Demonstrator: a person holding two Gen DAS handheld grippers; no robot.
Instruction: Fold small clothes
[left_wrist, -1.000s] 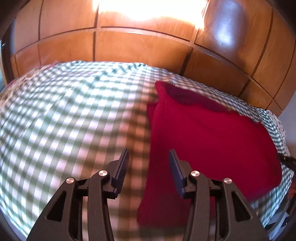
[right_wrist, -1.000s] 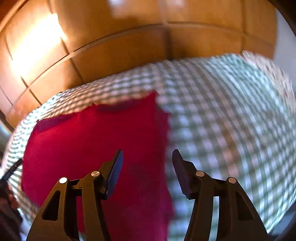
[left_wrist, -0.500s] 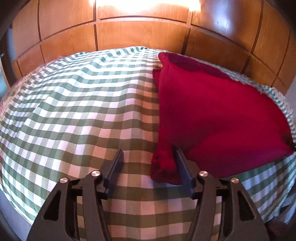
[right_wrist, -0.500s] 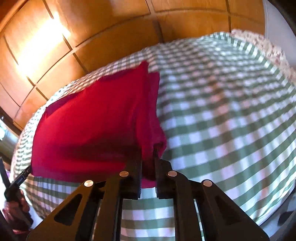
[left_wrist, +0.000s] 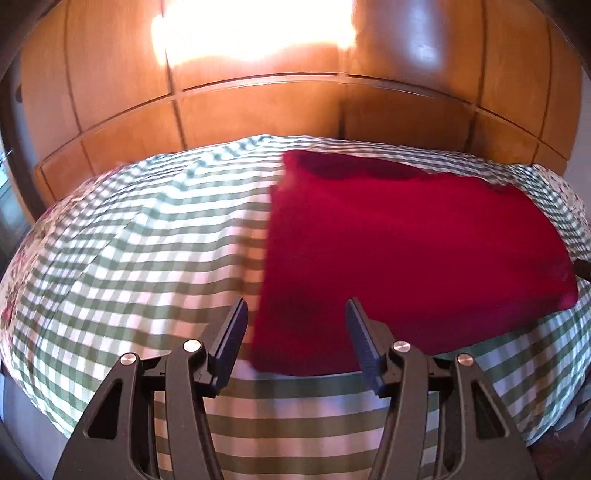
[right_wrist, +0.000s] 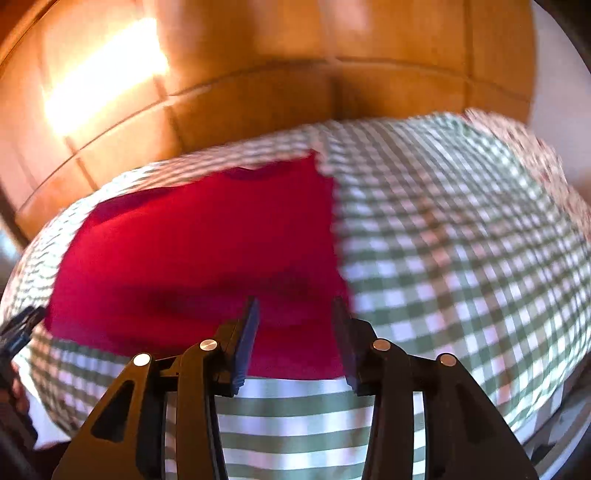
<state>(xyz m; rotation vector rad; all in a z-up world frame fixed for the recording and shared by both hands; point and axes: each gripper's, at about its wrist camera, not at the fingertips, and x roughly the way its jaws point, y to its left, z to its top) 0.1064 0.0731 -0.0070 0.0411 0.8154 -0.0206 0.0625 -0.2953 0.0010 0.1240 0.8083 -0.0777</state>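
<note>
A red garment (left_wrist: 406, 243) lies flat and folded on a green-and-white checked cloth (left_wrist: 147, 251). In the left wrist view my left gripper (left_wrist: 297, 317) is open and empty, above the garment's near left corner. In the right wrist view the garment (right_wrist: 192, 251) lies left of centre, and my right gripper (right_wrist: 295, 317) is open and empty above its near right corner. The other gripper's tip (right_wrist: 18, 328) shows at the far left edge of the right wrist view. Both views are blurred by motion.
The checked cloth (right_wrist: 461, 240) covers a rounded surface that falls away at the near edge. A wooden panelled wall (left_wrist: 258, 107) stands right behind it, with a bright glare patch. A floral fabric (left_wrist: 569, 199) shows at the far right edge.
Half a second ago my right gripper was shut on the garment's edge and my left straddled its corner. Now both are open and pulled back and up, and the garment lies flat.
</note>
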